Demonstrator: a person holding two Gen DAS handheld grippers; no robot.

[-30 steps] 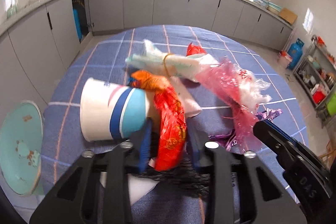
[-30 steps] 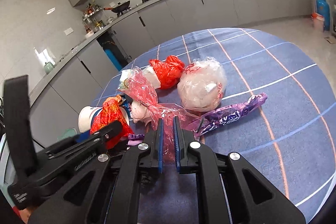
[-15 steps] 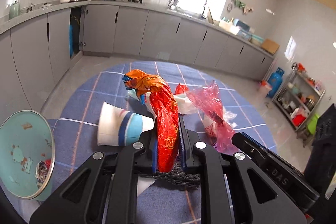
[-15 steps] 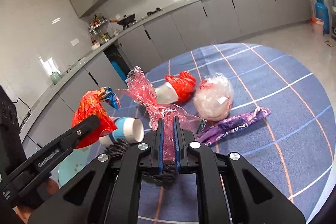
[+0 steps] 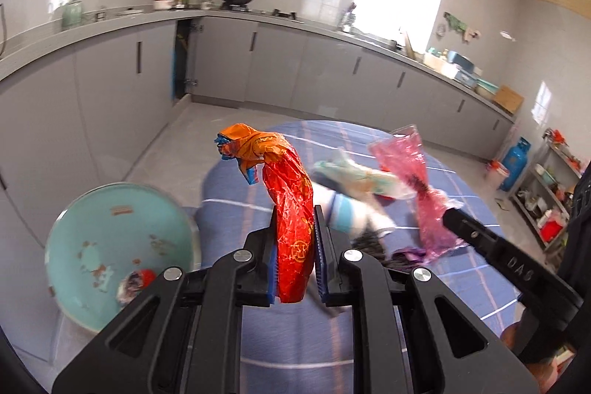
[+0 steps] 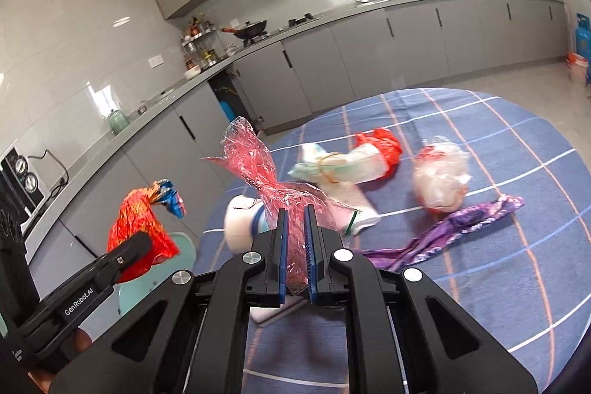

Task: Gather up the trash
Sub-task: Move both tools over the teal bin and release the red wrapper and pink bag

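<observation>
My left gripper [image 5: 295,248] is shut on a red and orange wrapper [image 5: 284,194] and holds it in the air above the table edge. The wrapper also shows in the right wrist view [image 6: 142,231]. My right gripper [image 6: 295,246] is shut on a pink cellophane wrapper [image 6: 258,172], also lifted; it also shows in the left wrist view [image 5: 413,165]. A teal trash bin [image 5: 114,246] with scraps inside stands low at the left, beside the table. On the blue checked tablecloth [image 6: 498,283] lie a paper cup [image 6: 240,224], a purple wrapper [image 6: 461,228], a clear bag [image 6: 439,180] and a red bag [image 6: 384,143].
A rolled white and green packet with a rubber band [image 6: 332,168] lies mid-table. Grey kitchen cabinets [image 5: 295,61] run along the back wall. A blue gas cylinder [image 5: 515,161] and a shelf rack [image 5: 554,202] stand at the right.
Both grippers have risen from the table with their wrappers. The left one has swung left, so the teal bin is now larger and nearer in its view.
</observation>
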